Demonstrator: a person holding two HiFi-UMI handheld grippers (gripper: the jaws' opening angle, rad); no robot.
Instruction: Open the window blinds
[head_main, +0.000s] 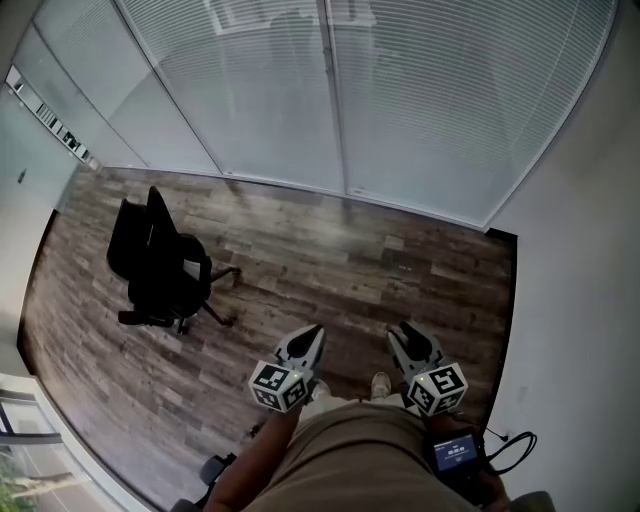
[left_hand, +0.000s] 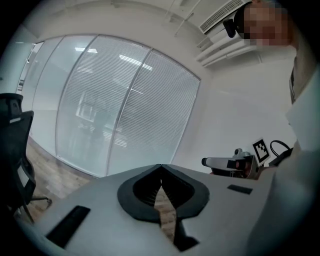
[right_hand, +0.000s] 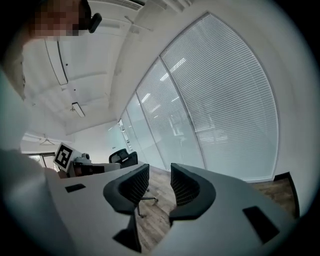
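Note:
White window blinds (head_main: 430, 90) hang with their slats shut across the glass wall at the far end of the room, and they fill much of the left gripper view (left_hand: 125, 110) and the right gripper view (right_hand: 225, 100). Both grippers are held close to the person's body, well short of the blinds. My left gripper (head_main: 313, 332) points toward them, its jaws shut tip to tip (left_hand: 160, 166) with nothing between. My right gripper (head_main: 408, 335) is beside it, its jaws standing open (right_hand: 160, 177) and empty. No cord or wand of the blinds is visible.
A black office chair (head_main: 155, 265) stands on the wood floor (head_main: 330, 270) to the left, also seen in the right gripper view (right_hand: 123, 157). A white wall (head_main: 590, 300) closes the right side. A vertical frame post (head_main: 335, 100) splits the blinds. A small device with a cable (head_main: 458, 452) hangs at the person's waist.

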